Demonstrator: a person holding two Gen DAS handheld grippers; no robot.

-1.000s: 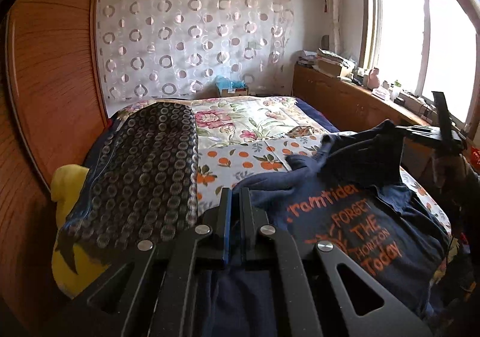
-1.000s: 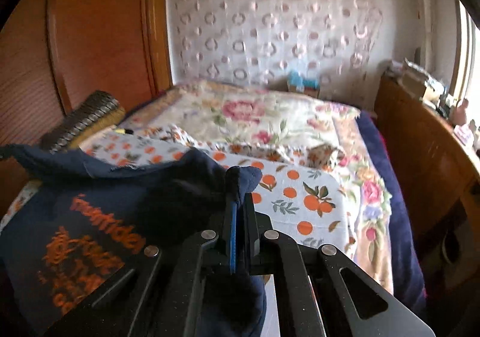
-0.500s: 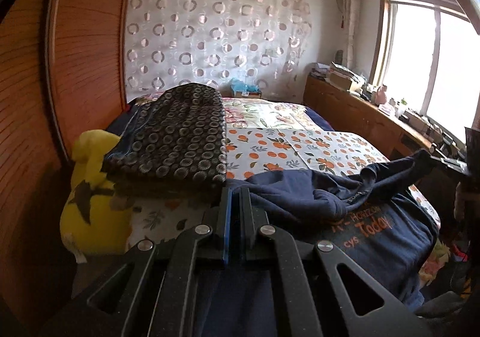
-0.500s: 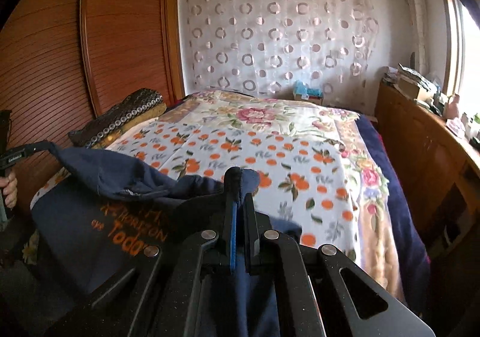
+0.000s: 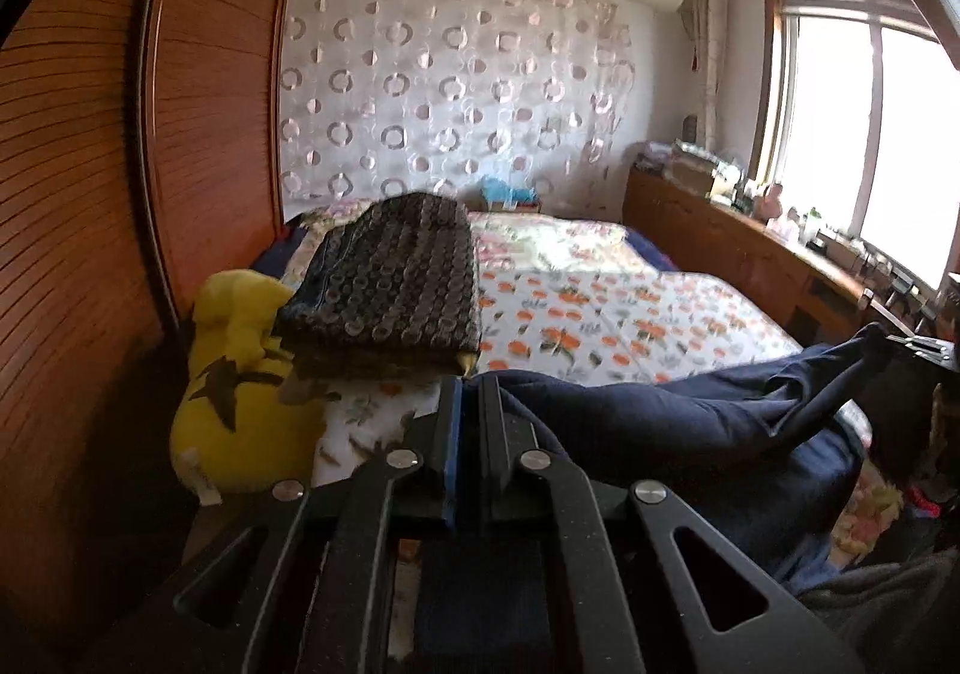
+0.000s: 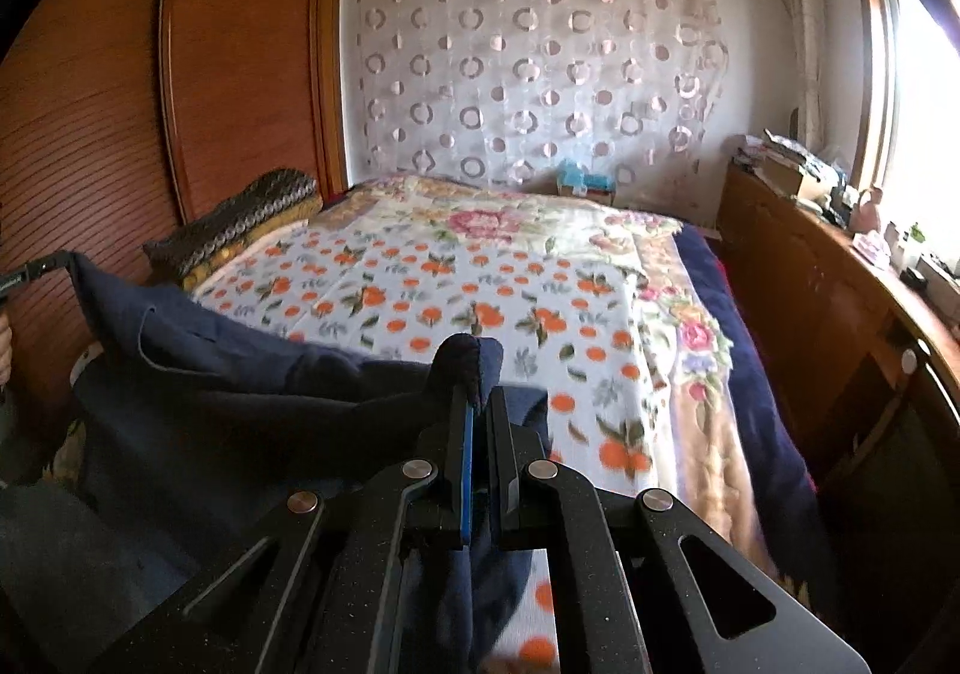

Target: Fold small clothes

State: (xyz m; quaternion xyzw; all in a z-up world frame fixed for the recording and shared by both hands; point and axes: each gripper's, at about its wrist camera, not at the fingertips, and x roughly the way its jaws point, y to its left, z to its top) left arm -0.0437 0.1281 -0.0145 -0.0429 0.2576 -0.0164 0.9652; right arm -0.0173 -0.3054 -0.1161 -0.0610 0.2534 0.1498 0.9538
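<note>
A navy blue T-shirt [image 5: 690,422] hangs stretched between my two grippers over the near end of the bed. My left gripper [image 5: 471,392] is shut on one edge of it, the cloth running off to the right. My right gripper [image 6: 477,398] is shut on the other edge, with a fold of navy cloth [image 6: 468,362] bunched above its tips. In the right wrist view the T-shirt [image 6: 240,374] sags leftward to the other gripper [image 6: 36,269] at the frame's edge. Its orange print is hidden.
The bed [image 6: 480,284] carries an orange-and-flower patterned cover. A folded dark circle-patterned garment [image 5: 390,284] lies on the left side, on a yellow plush toy [image 5: 240,386]. A wooden wardrobe [image 5: 90,194] stands left, and a cluttered wooden sideboard [image 6: 840,284] under the window right.
Both grippers have drawn back toward the foot of the bed, pulling the T-shirt off the bedcover. The orange print that faced up earlier is out of sight now.
</note>
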